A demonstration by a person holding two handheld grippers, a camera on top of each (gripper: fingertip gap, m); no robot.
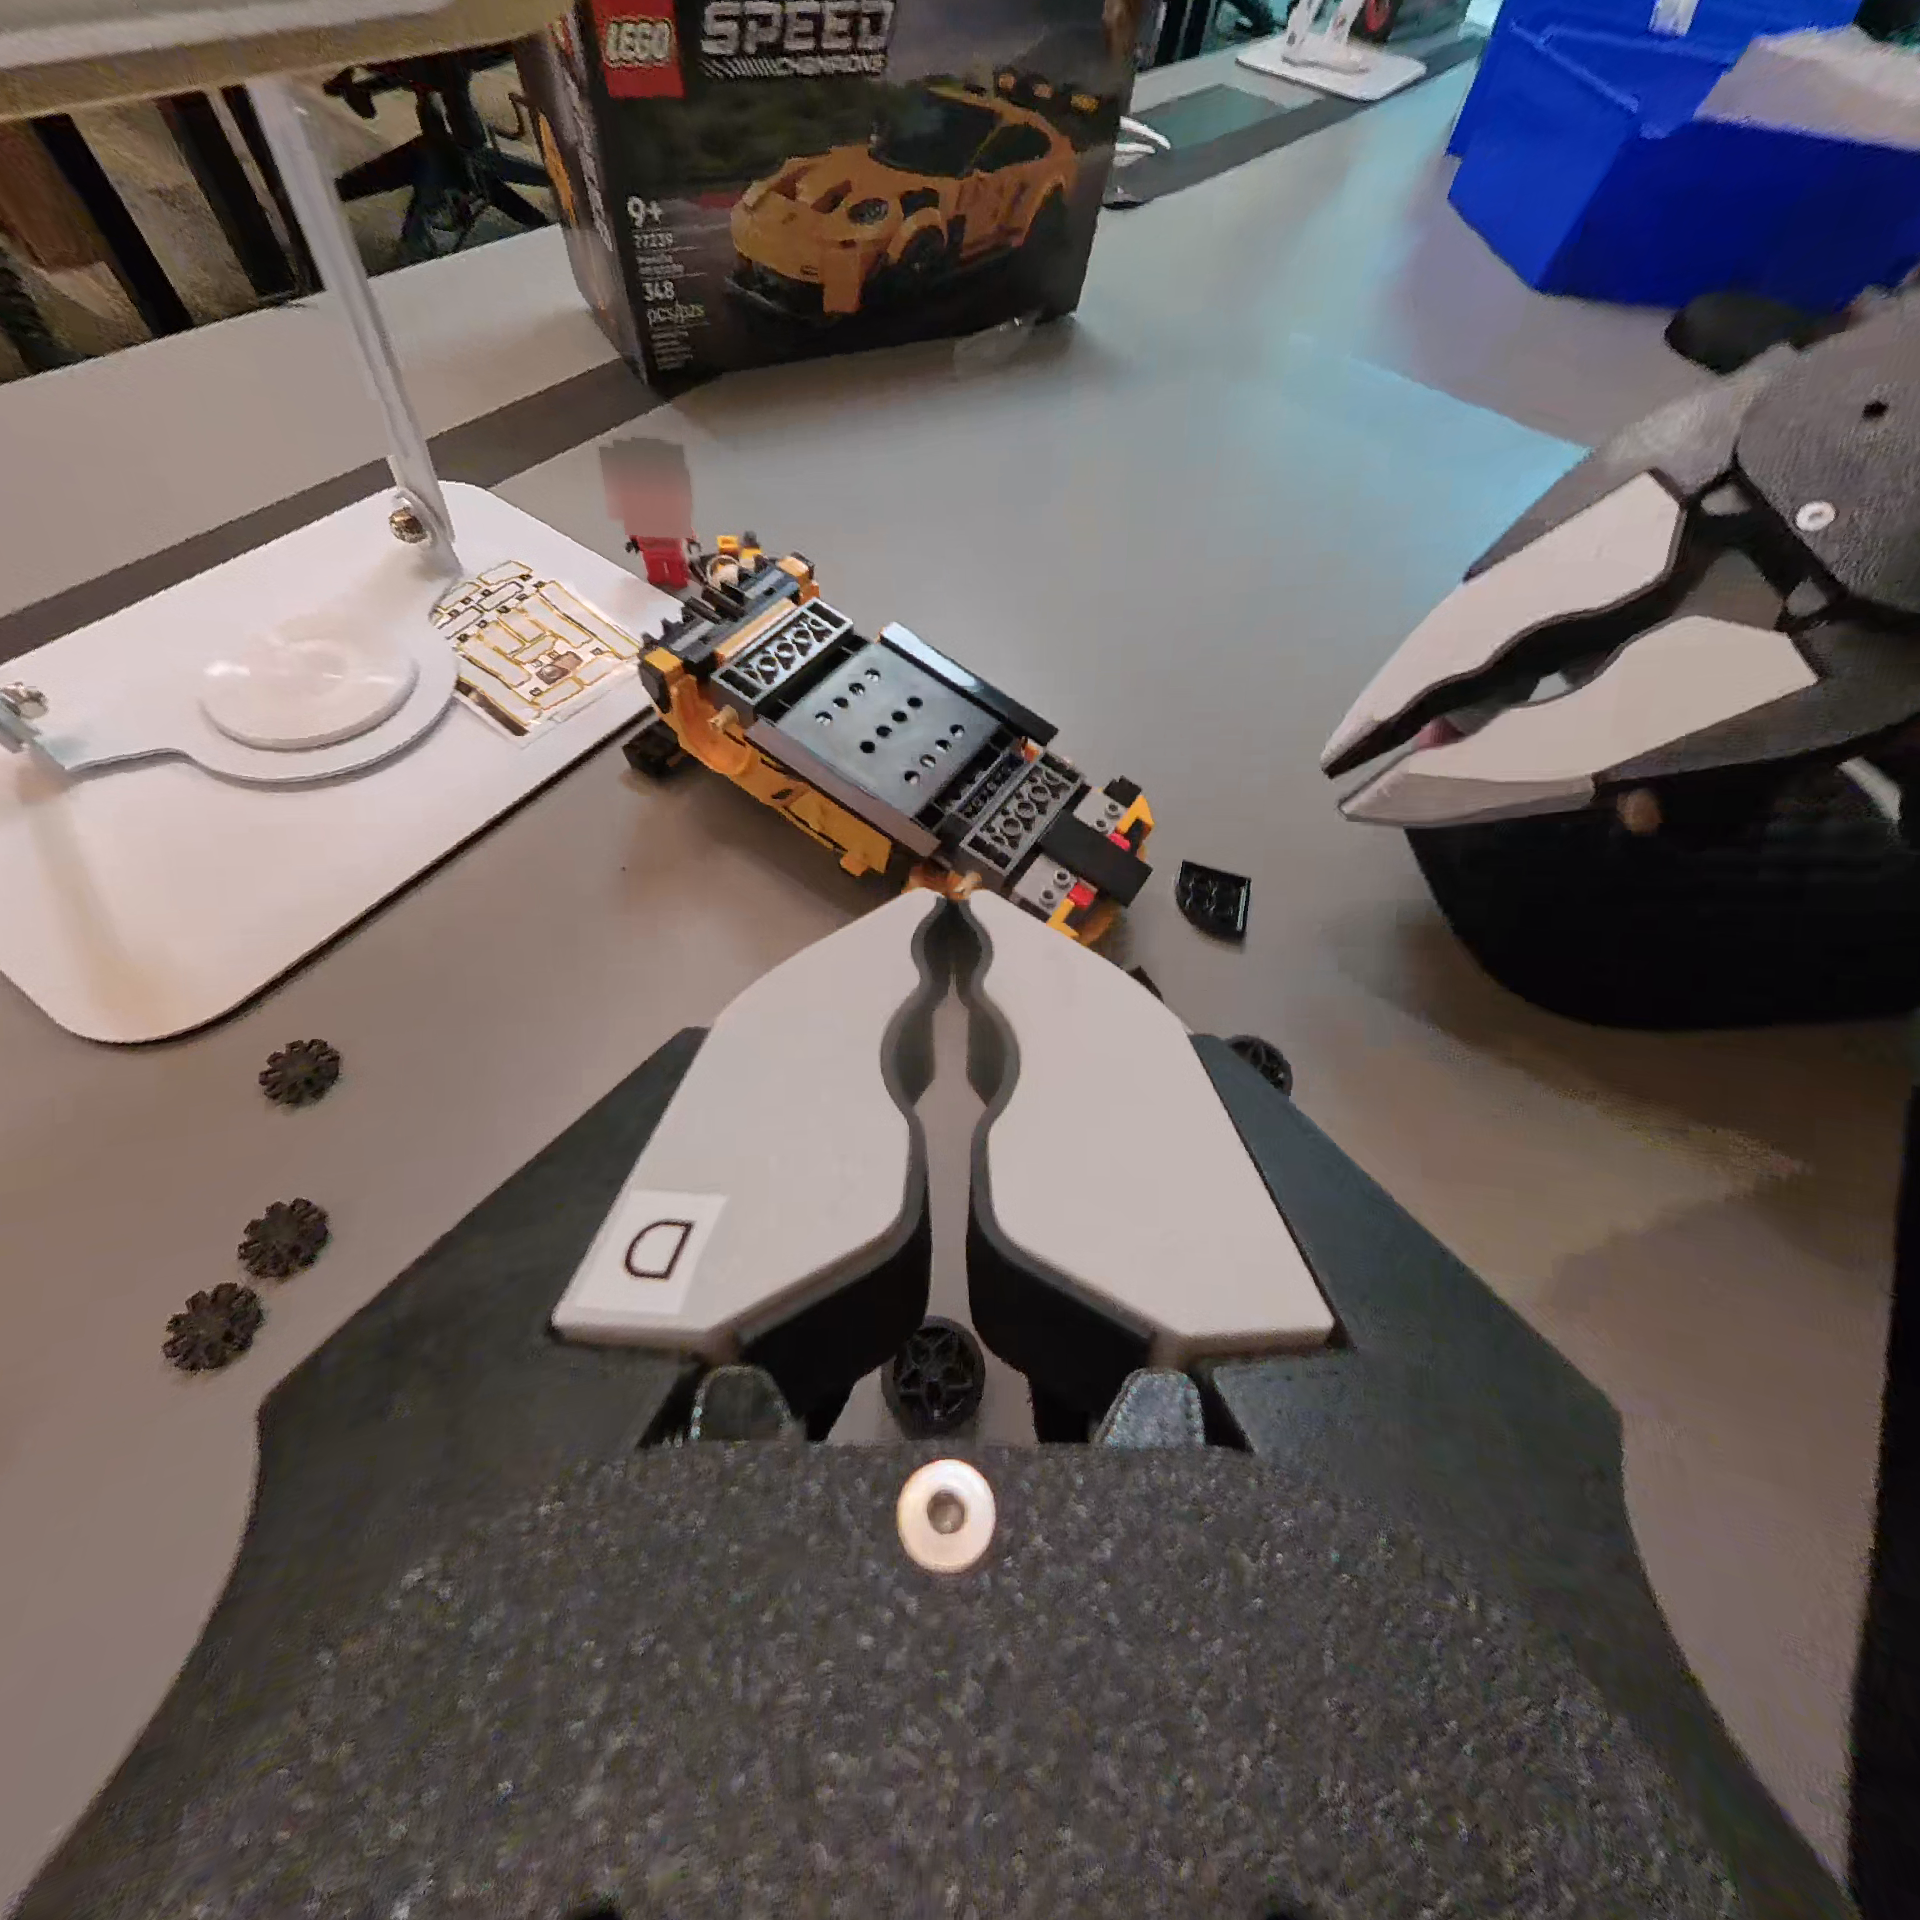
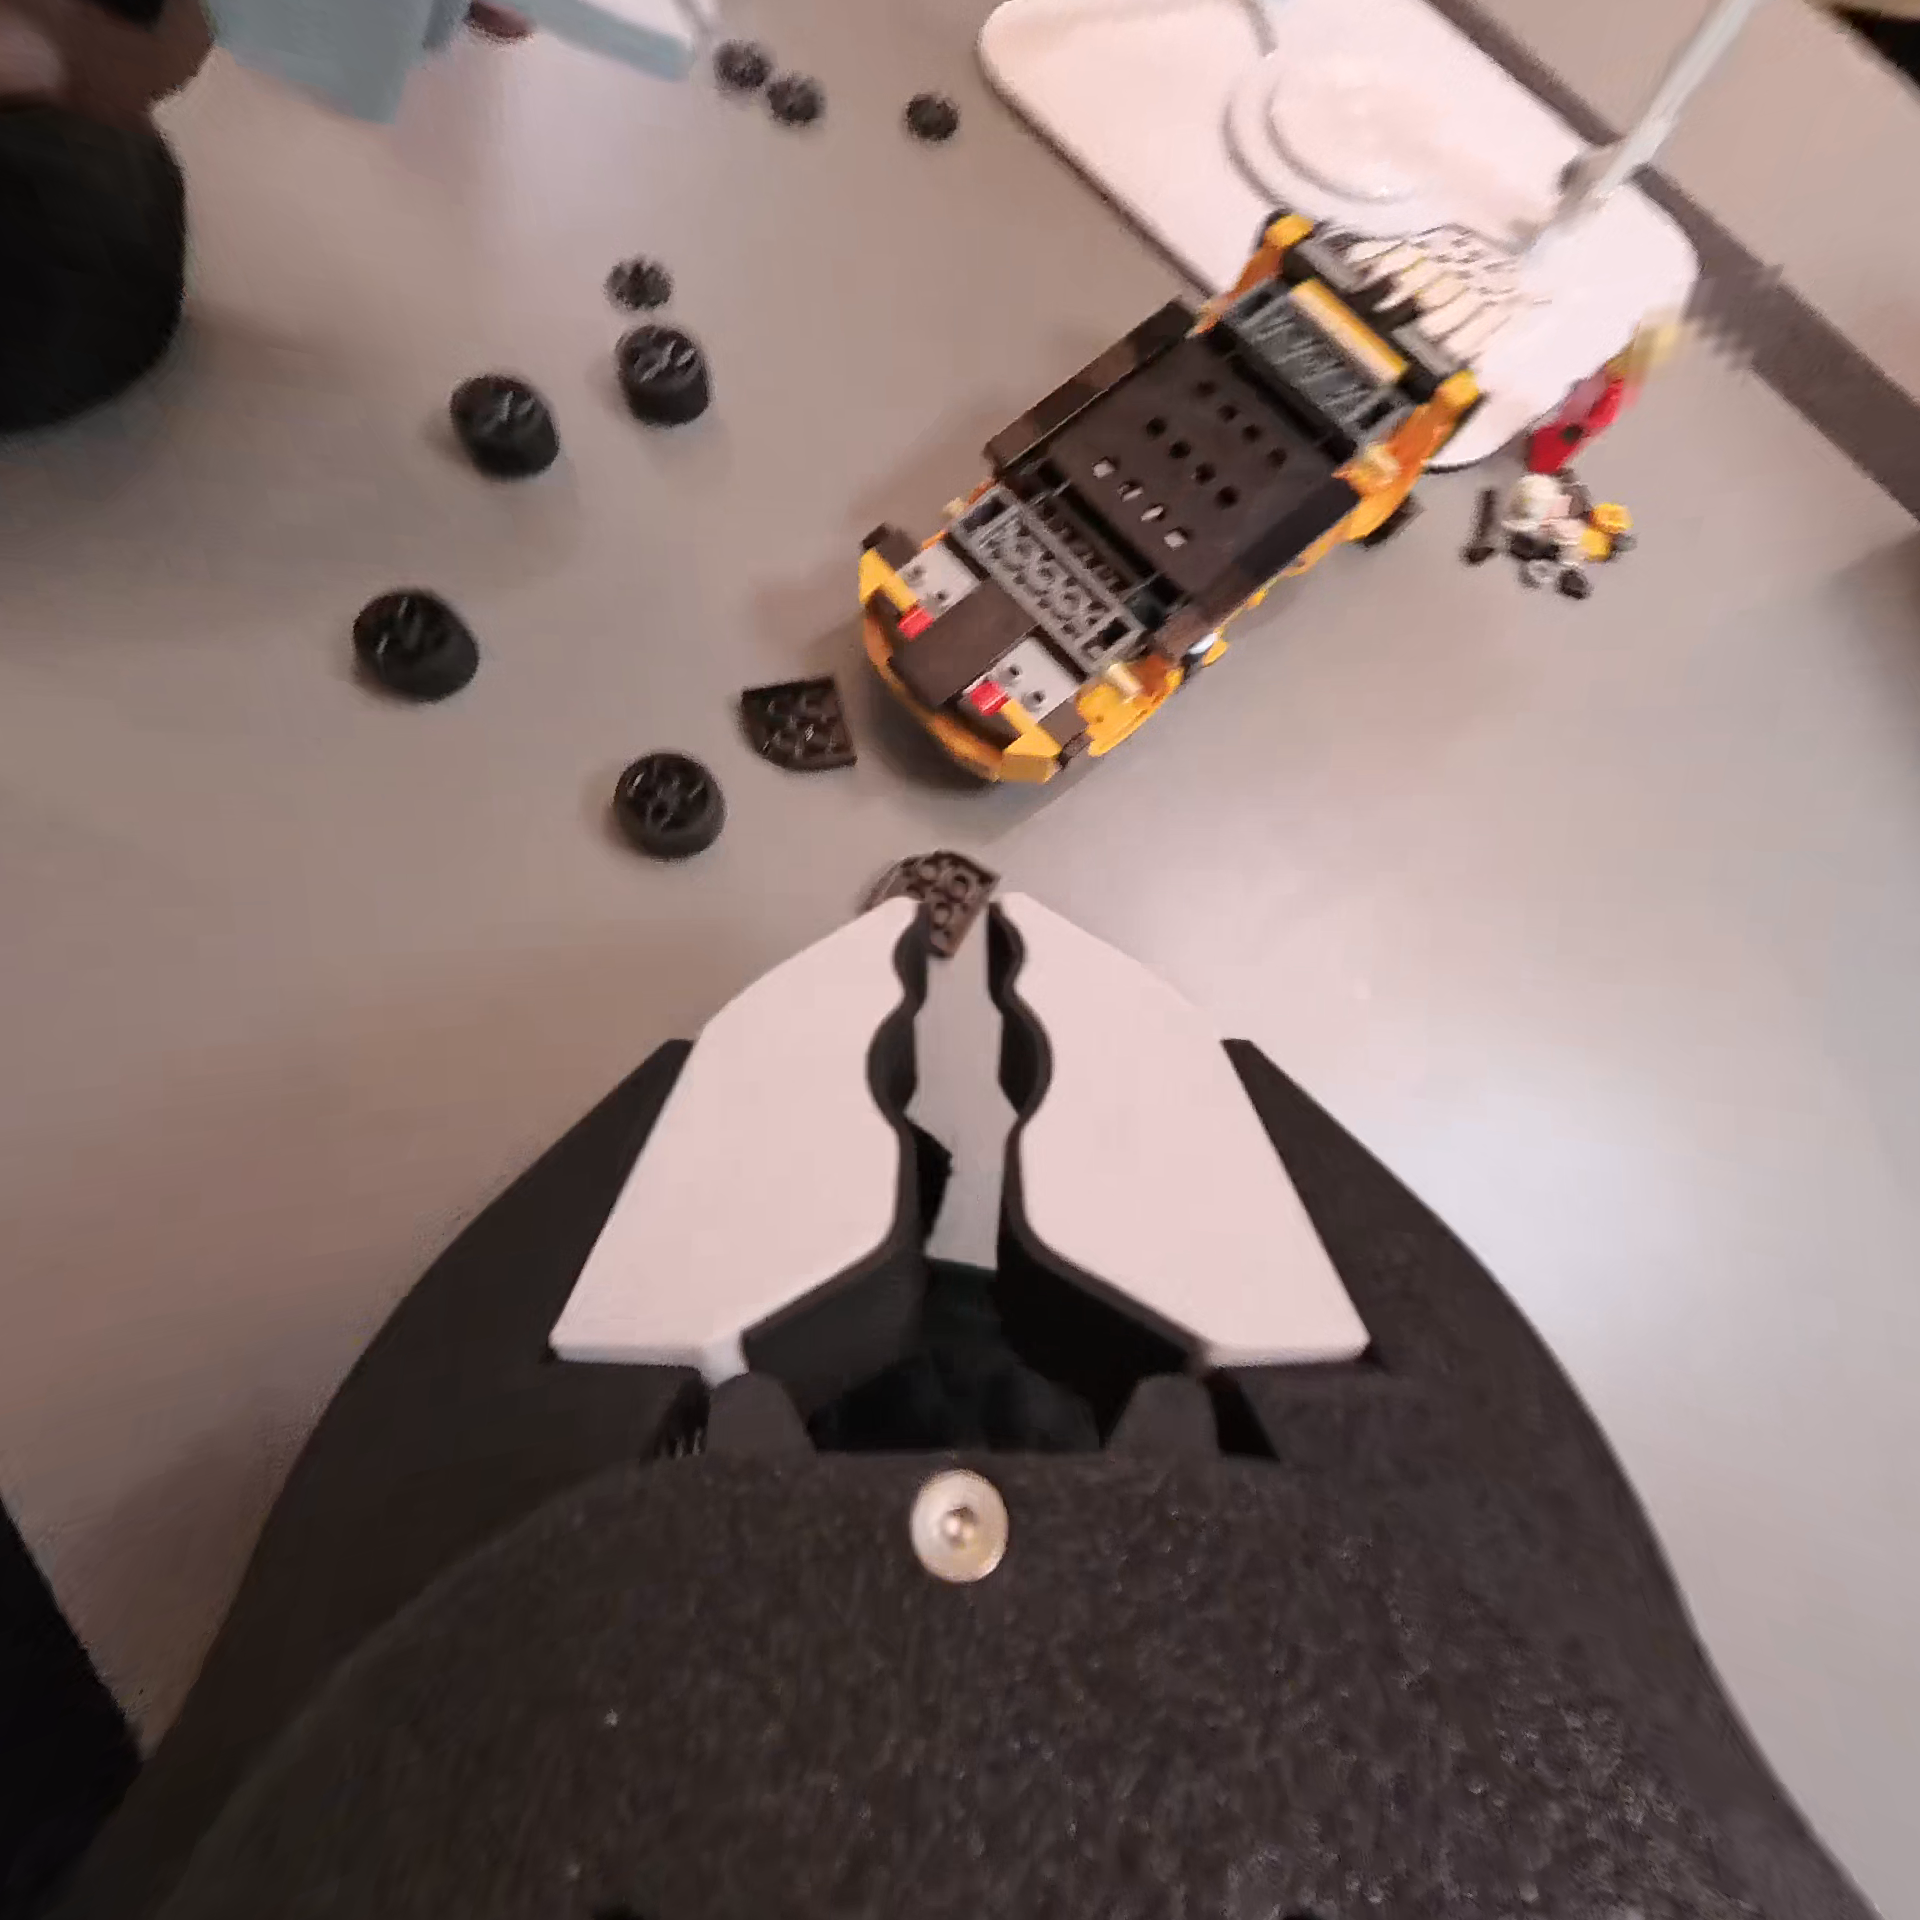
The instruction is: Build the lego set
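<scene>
left claw (image 1: 948, 914) sitting nearly closed, tips almost touching, gripping nothing, pointing at the near yellow edge of the toy car (image 1: 894, 748) and just beside it. right claw (image 2: 948, 914) narrowed around a small black plate (image 2: 948, 902), pinching it at the tips above the grey counter (image 2: 1455, 1039); same claw showing at the right of the left wrist view (image 1: 1351, 774), hanging over the counter, well apart from the car.

lying upside down on the counter, the yellow and black car, black underside with rows of holes facing up, no wheels fitted. resting just beside its near end, a second small black plate (image 2: 798, 724). scattered to one side, four black tyres (image 2: 667, 805), and farther off several flat black wheel discs (image 1: 299, 1070). sitting by the far end of the car, a red piece (image 1: 665, 561) and a small cluster of yellow and black parts (image 2: 1548, 525). overlapping the white base of a stand (image 1: 156, 831), a sticker sheet (image 1: 530, 644) close to the car. standing behind, the set's box (image 1: 842, 187); a blue bin (image 1: 1662, 177) at far right.
</scene>
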